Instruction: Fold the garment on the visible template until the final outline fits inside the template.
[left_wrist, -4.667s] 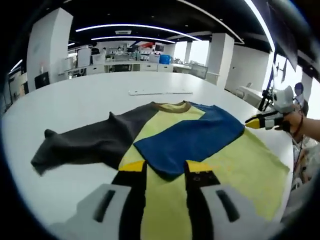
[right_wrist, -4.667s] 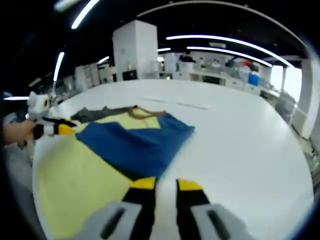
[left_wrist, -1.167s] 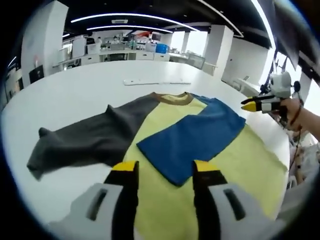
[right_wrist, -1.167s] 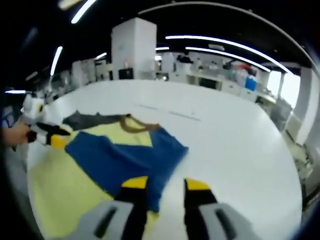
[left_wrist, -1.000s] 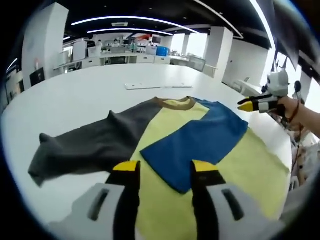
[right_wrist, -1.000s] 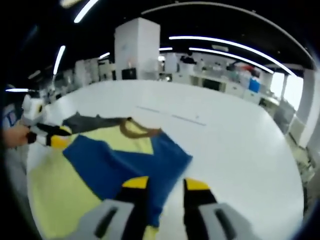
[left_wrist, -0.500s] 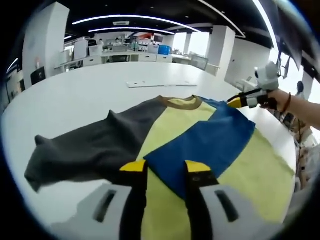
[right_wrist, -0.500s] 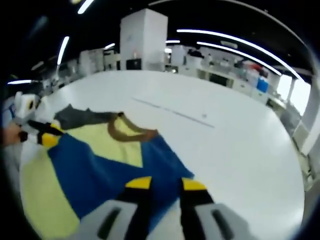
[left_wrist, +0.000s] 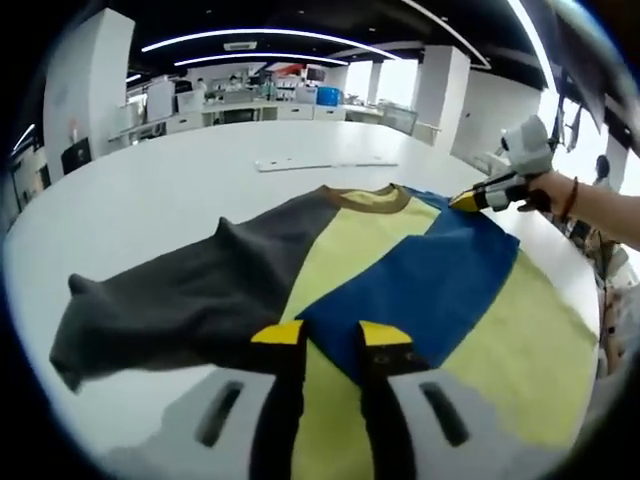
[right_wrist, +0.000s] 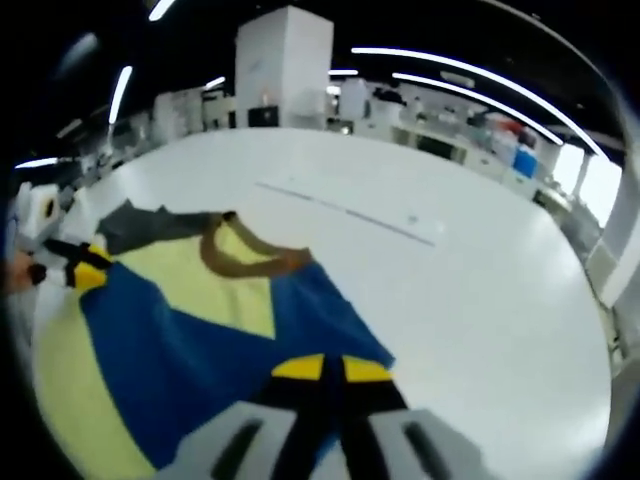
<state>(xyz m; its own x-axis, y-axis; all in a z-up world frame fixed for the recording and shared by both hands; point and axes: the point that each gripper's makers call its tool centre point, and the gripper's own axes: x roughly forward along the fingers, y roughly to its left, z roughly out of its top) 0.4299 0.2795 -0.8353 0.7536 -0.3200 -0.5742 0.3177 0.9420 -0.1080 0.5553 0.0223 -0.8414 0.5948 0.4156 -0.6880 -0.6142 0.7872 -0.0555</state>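
The garment (left_wrist: 400, 290), a yellow shirt with a brown collar (left_wrist: 365, 198), lies flat on the white counter (left_wrist: 150, 190), its blue sleeve (left_wrist: 420, 285) already folded across the chest and its grey sleeve (left_wrist: 170, 300) spread out to the side, not yet folded. The left hand-held gripper (left_wrist: 330, 335) hovers with its jaws slightly parted just at the blue sleeve's cuff, gripping nothing. The right hand-held gripper (right_wrist: 322, 368) has its jaws pressed nearly together over the blue shoulder edge (right_wrist: 375, 350), probably to pinch that fold line; whether cloth is caught, I cannot tell. A thin strip (left_wrist: 325, 164) lies beyond the collar.
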